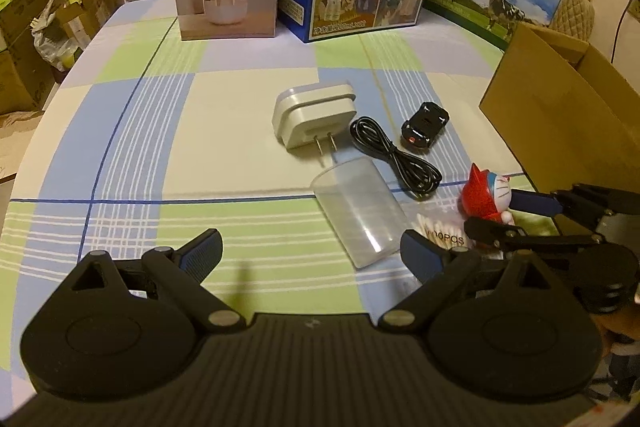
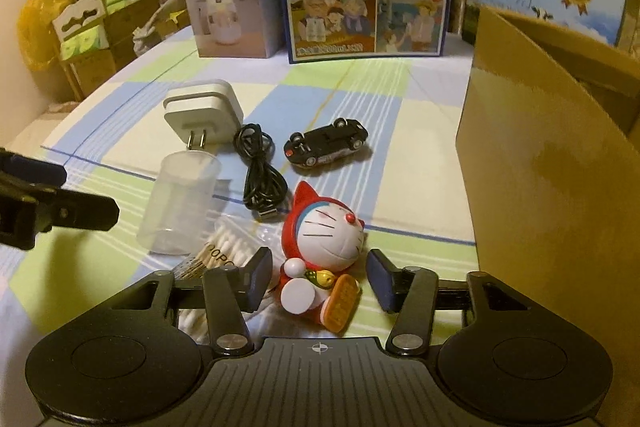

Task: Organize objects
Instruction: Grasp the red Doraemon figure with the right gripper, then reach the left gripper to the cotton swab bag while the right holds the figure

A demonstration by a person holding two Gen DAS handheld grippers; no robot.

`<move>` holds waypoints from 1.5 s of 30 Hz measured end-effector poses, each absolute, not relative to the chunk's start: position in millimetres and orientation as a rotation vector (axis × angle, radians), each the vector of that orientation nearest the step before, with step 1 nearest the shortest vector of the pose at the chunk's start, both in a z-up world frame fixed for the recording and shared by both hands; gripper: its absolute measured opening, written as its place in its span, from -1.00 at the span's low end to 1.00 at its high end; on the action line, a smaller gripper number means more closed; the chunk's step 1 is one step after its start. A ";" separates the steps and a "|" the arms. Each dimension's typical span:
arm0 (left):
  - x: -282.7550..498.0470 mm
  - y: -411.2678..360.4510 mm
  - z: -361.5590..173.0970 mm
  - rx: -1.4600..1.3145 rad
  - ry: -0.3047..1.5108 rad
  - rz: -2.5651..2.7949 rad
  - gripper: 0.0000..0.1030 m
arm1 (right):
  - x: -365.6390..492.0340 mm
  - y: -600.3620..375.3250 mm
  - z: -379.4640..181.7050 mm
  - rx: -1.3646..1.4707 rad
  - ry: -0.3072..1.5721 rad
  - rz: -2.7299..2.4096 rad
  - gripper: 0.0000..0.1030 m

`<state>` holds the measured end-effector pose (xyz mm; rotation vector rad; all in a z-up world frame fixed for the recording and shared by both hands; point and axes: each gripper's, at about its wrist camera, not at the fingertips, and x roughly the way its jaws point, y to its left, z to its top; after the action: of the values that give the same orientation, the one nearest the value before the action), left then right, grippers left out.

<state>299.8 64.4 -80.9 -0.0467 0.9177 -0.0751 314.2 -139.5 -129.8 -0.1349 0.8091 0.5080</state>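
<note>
Your right claw (image 2: 318, 281) stands around the cat figurine (image 2: 320, 255), one pad on each side of it; the pads are partly closed but I see a small gap on both sides, so the claw holds nothing yet. The figurine sits on the desk (image 2: 400, 195), leaning a little, at about six o'clock from the toy car (image 2: 326, 143) and at three o'clock from the bag of cotton swabs (image 2: 224, 255). The cardboard box (image 2: 540, 167) stands open at about two o'clock from the figurine; I judge that it is the place for the things.

To do this step well, close the pads on the round head or the red body, not on the orange plate at its feet; the head is smooth and curved, so it may slip out; press slowly and keep the claw centred. Take care that the left pad does not catch the swab bag, which lies just beside it; then lift straight up before you go toward the box.

Your right hand points the claw forward and steeply down at the desk. Your left claw (image 1: 310, 251) is wide open and empty; it hovers tilted down over the desk, with the clear plastic cup (image 1: 356, 211) lying on its side near its right pad, not between the pads. The white plug adapter (image 1: 312, 115) and the black cable (image 1: 396, 155) lie at twelve o'clock from the cup.
</note>
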 end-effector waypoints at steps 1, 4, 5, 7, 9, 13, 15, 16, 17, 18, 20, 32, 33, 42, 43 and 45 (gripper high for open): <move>299.9 63.6 -81.3 -0.044 0.919 -0.077 0.82 | 314.6 -140.1 -129.5 -0.133 0.812 0.509 -0.26; 300.3 61.2 -82.7 -0.035 0.923 -0.081 0.80 | 314.9 -141.0 -127.2 -0.123 0.826 0.506 -0.27; 300.3 60.4 -83.4 -0.031 0.926 -0.084 0.79 | 315.8 -142.5 -126.3 -0.100 0.842 0.504 -0.27; 300.3 59.1 -84.9 -0.029 0.933 -0.097 0.76 | 316.4 -144.2 -124.6 -0.067 0.865 0.505 -0.28; 300.1 58.2 -86.1 -0.034 0.940 -0.109 0.74 | 314.8 -143.8 -123.1 -0.031 0.886 0.528 -0.28; 299.8 61.7 -85.2 -0.024 0.937 -0.088 0.74 | 305.3 -134.0 -124.0 0.033 0.915 0.639 -0.28; 298.7 67.3 -83.2 -0.026 0.931 -0.068 0.74 | 306.9 -132.7 -127.1 0.124 0.956 0.705 -0.28; 297.4 71.0 -81.9 -0.033 0.928 -0.059 0.74 | 307.5 -132.9 -127.1 0.146 0.966 0.710 -0.28; 295.5 75.0 -80.8 -0.042 0.926 -0.051 0.74 | 307.4 -132.9 -124.7 0.135 0.955 0.695 -0.28; 292.5 79.4 -79.8 -0.053 0.926 -0.045 0.74 | 307.2 -132.7 -121.8 0.108 0.938 0.677 -0.28; 287.1 84.5 -79.8 -0.065 0.935 -0.044 0.74 | 308.6 -137.3 -115.4 0.069 0.905 0.628 -0.28; 283.6 37.7 -100.0 0.044 1.054 -0.330 -0.09 | 315.0 -150.8 -106.5 0.083 0.891 0.569 -0.28; 283.3 34.9 -101.9 0.051 1.056 -0.332 -0.13 | 315.0 -150.8 -106.4 0.088 0.893 0.570 -0.28; 289.4 18.7 -111.4 0.133 1.058 -0.337 -0.16 | 314.1 -151.3 -102.2 0.090 0.885 0.572 -0.28; 289.7 17.6 -111.7 0.138 1.055 -0.335 -0.16 | 314.4 -151.3 -102.0 0.089 0.884 0.572 -0.28; 290.4 16.4 -112.3 0.142 1.054 -0.328 -0.16 | 314.4 -151.2 -102.1 0.091 0.885 0.573 -0.28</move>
<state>290.4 16.4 -112.3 0.1418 1.0535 -0.3284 314.4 -151.2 -102.1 0.0908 0.8851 0.5727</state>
